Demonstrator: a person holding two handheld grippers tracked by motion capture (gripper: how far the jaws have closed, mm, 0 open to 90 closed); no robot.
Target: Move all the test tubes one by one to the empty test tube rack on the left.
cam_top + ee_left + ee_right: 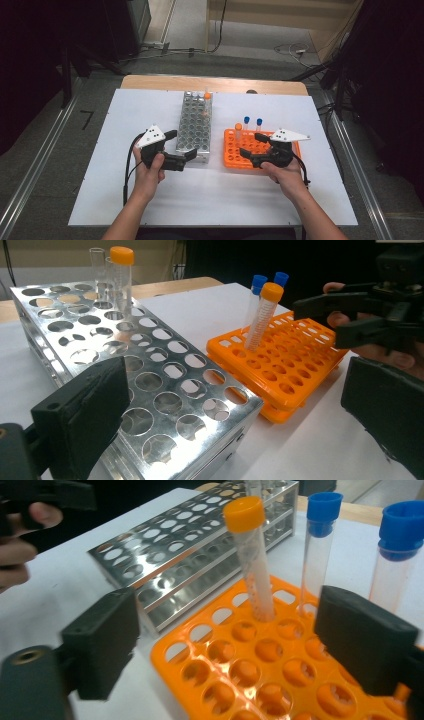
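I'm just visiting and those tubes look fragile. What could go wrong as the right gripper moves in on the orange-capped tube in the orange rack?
1. The orange-capped tube leans in its hole, so the open right gripper might knock it sideways before closing on it.
2. Two blue-capped tubes stand close beside it; a jaw could bump one.
3. The orange rack looks light, and a pull on the tube might lift or slide it toward the metal rack.
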